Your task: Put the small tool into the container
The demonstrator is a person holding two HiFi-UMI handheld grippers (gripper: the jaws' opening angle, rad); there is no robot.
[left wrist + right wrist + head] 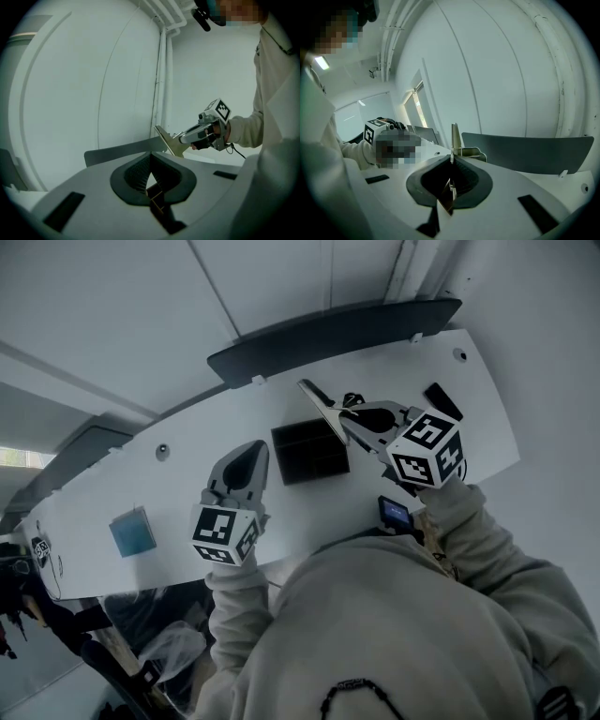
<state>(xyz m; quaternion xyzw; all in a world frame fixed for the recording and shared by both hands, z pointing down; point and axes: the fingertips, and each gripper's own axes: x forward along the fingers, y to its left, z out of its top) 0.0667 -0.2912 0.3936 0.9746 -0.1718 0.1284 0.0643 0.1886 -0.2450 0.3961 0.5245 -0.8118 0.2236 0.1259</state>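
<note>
A black square container [309, 451] with compartments lies on the white table [112, 488]. My right gripper [349, 418] hangs just right of and beyond the container, shut on the small tool [322, 403], a flat metal scraper whose blade juts out toward the container's far right corner. In the right gripper view the small tool [453, 136] stands edge-on above the shut right gripper [451, 159]. My left gripper [251, 454] sits just left of the container, fingertips together with nothing between them. From the left gripper [150, 157] I see the small tool [168, 139] held aloft.
A blue square pad [132, 531] lies on the table's left part. A black flat object [442, 399] is at the far right, and a small device with a lit screen [394, 512] sits at the near edge. A dark chair back [337, 334] stands behind the table.
</note>
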